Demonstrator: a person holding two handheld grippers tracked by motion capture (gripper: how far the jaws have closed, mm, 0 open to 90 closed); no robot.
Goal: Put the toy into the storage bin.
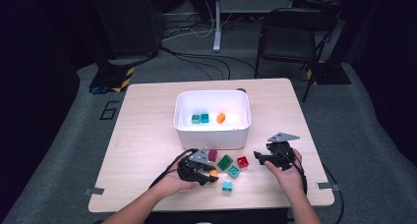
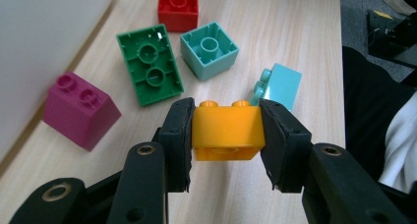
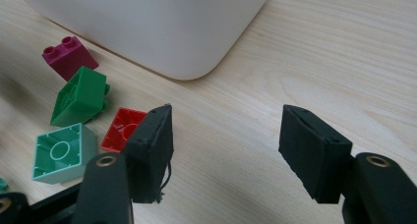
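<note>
From the high view, the left gripper [image 1: 209, 173] is sitting low over the table [image 1: 147, 130] just in front of the white bin [image 1: 212, 130], pinching an orange brick [image 1: 213, 173] that is showing as a small bright spot at its tip, while the right gripper [image 1: 260, 157] is waiting on the other side of the loose bricks; the bin is already holding two teal pieces [image 1: 200, 118] and an orange one [image 1: 221, 117], so the sorting is looking partly done, with the pick-up step now in hand. In the left gripper view, both jaws are pressing flat on the two sides of the orange brick [image 2: 226, 130], studs up, and whether it is lifting clear of the wood or resting on it is hard to say from this angle; beyond it are lying a magenta brick [image 2: 81, 108], a green brick [image 2: 150, 64] and a teal brick [image 2: 209, 48] turned hollow side up, a light blue brick [image 2: 280, 84] on its side and a red brick [image 2: 178, 7] cut off by the top edge. The next move is probably calling for a lift high enough to clear the bin's front wall before carrying forward and letting go. In the right gripper view, the right gripper [image 3: 226, 150] is standing with its jaws spread wide and empty above bare wood, the red brick [image 3: 122, 128] half hidden behind one jaw.
</note>
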